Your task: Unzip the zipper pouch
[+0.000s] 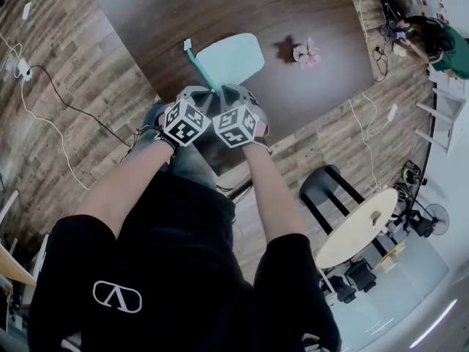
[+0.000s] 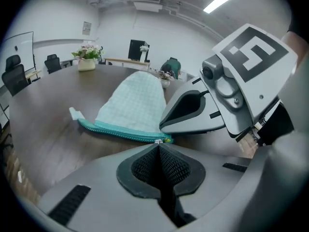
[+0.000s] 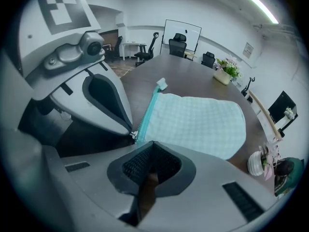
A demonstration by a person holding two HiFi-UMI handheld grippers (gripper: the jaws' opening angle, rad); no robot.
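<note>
A mint checked zipper pouch (image 1: 231, 59) lies flat on the dark wood table (image 1: 308, 6), with its teal zipper (image 2: 120, 131) along its left edge. Both grippers meet at the pouch's near corner. My left gripper (image 2: 158, 145) is shut on the small metal zipper pull (image 2: 158, 140) at the near end of the zipper. My right gripper (image 3: 152, 145) sits just beside it, jaws together on the pouch's near edge (image 3: 159, 132). The zipper looks closed along its whole length. A small white tab (image 3: 161, 84) sticks out at the far end.
A pot of pink flowers (image 1: 307, 53) stands on the table to the right of the pouch. The table's near edge runs just under the grippers. A person (image 1: 440, 42) sits at the far right. A black stool (image 1: 330, 189), a round table (image 1: 359, 226) and floor cables (image 1: 44, 116) are nearby.
</note>
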